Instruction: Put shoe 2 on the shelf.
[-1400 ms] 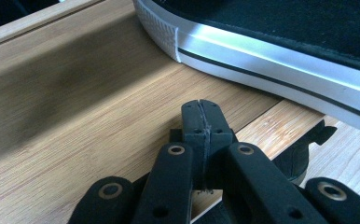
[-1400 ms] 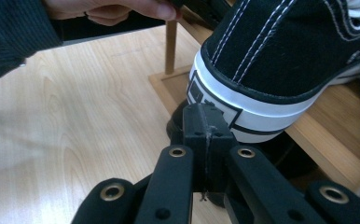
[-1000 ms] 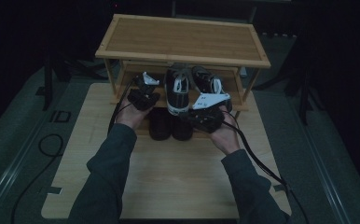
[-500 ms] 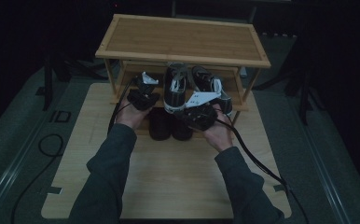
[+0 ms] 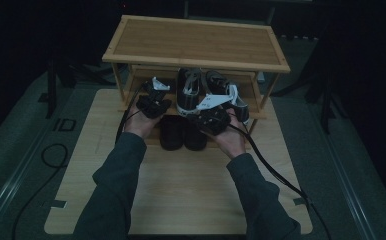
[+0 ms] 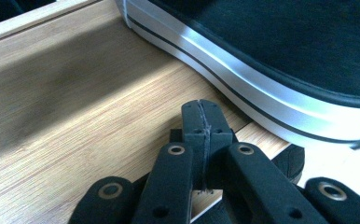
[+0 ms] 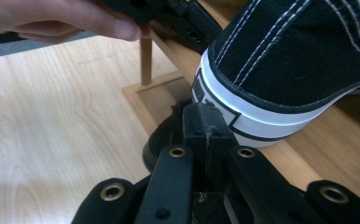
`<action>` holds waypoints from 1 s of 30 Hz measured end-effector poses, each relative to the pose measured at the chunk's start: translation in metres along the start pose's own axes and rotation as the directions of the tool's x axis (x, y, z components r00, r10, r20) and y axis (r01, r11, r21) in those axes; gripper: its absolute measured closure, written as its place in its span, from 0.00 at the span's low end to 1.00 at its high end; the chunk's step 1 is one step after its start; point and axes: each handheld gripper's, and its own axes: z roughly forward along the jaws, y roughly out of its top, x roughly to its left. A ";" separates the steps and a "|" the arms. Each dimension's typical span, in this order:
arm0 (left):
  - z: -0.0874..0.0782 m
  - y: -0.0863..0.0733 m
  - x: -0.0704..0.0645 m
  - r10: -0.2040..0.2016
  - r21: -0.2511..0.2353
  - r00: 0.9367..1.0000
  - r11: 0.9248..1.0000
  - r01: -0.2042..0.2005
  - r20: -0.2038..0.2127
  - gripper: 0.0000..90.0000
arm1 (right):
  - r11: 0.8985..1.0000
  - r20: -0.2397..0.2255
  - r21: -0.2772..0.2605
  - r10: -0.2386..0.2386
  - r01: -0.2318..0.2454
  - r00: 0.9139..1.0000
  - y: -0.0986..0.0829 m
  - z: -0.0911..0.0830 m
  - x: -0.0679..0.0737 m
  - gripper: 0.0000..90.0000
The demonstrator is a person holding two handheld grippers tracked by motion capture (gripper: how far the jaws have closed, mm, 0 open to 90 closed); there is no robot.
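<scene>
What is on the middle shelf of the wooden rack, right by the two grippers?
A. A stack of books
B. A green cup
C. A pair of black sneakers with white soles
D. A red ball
C: the black sneakers with white soles sit side by side on the shelf of the wooden rack, with the left gripper and right gripper just in front of them.

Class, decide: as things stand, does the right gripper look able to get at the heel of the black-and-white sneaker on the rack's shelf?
Probably yes. The right gripper, jaws shut, sits just before the sneaker heel with nothing between; it would need to open first.
</scene>
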 end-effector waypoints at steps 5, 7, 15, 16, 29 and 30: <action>0.000 0.000 0.000 0.001 -0.001 1.000 1.000 -0.001 0.001 1.00 | 1.000 0.028 0.002 0.015 -0.015 0.999 0.000 0.006 -0.001 1.00; 0.000 0.000 0.000 0.001 -0.002 1.000 1.000 -0.001 0.005 1.00 | 1.000 0.025 0.004 0.017 -0.017 1.000 -0.001 0.004 -0.002 1.00; 0.000 0.000 0.001 -0.009 -0.002 1.000 1.000 0.009 0.009 1.00 | 1.000 0.027 -0.003 0.018 -0.018 0.999 -0.006 -0.014 -0.008 0.96; 0.000 -0.001 0.001 -0.010 -0.004 1.000 1.000 0.010 0.009 1.00 | 1.000 0.020 -0.007 0.015 -0.015 1.000 -0.007 -0.016 -0.007 0.95; 0.000 -0.001 0.002 -0.007 -0.004 1.000 1.000 0.007 0.015 1.00 | 1.000 -0.025 0.031 -0.003 0.003 1.000 -0.017 -0.044 -0.012 0.94; 0.000 -0.001 0.002 -0.007 -0.005 1.000 1.000 0.007 0.015 1.00 | 1.000 -0.025 0.031 0.002 -0.001 1.000 -0.019 -0.046 -0.013 0.94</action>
